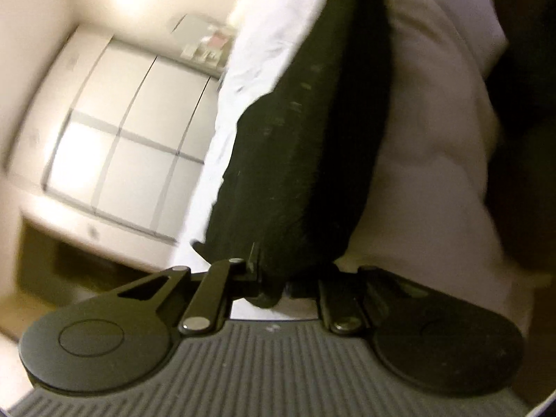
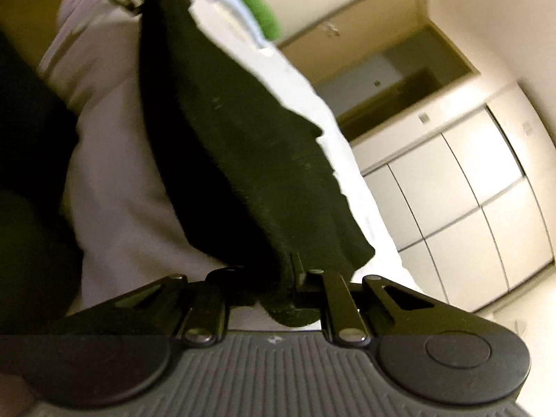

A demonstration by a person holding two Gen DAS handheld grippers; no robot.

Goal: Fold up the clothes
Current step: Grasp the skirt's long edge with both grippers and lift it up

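The left tool (image 1: 274,278) is pinching one end of a black garment (image 1: 292,146), its two fingers pressed together on the cloth right at the tips. The right tool (image 2: 295,286) pinches the other end of the same garment in the same way, with a small roll of cloth bulging out below its fingers. From each tool the black cloth runs straight forward, taut and narrow, to the opposite tool, whose metal parts show at the far end in the right wrist view. The garment hangs in the air between the two, clear of anything beneath. Just beyond it lies a white bed (image 2: 114,160), and further off stand pale cupboards (image 2: 462,194). A green thing (image 2: 257,10) sits at the far end of the bed. How many folds the cloth already carries cannot be told; it looks doubled along its length. It is not yet laid down as a finished fold.
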